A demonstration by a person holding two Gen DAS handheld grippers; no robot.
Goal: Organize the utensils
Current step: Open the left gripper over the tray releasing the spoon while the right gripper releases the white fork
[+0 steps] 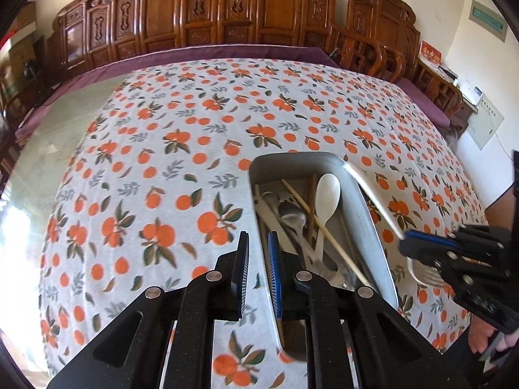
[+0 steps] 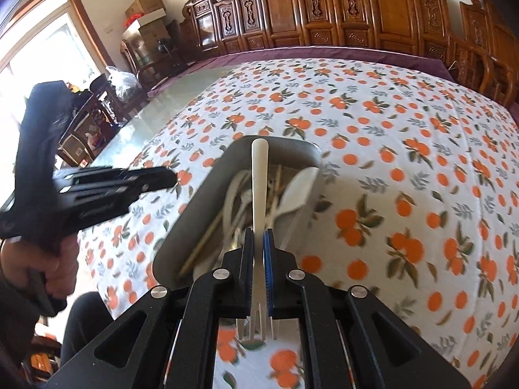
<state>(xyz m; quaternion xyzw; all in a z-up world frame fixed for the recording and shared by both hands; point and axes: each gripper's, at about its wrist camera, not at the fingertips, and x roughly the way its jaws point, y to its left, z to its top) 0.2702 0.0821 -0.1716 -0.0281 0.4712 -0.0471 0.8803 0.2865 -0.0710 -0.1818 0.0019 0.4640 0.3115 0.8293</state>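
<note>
Matt metal tray (image 1: 366, 214), printed cloth (image 1: 181, 162)

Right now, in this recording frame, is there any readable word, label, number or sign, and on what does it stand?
Nothing can be read.
Green sign on the white wall: print too small.
Red card with gold marks on the side cabinet: blurred.
White wall panel: labels too small.
Cardboard boxes near the window: no legible print.
Grey metal tray, white-handled fork: no markings visible.

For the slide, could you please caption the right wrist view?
Right gripper clamps a white-handled metal fork above the grey metal utensil tray.
</note>
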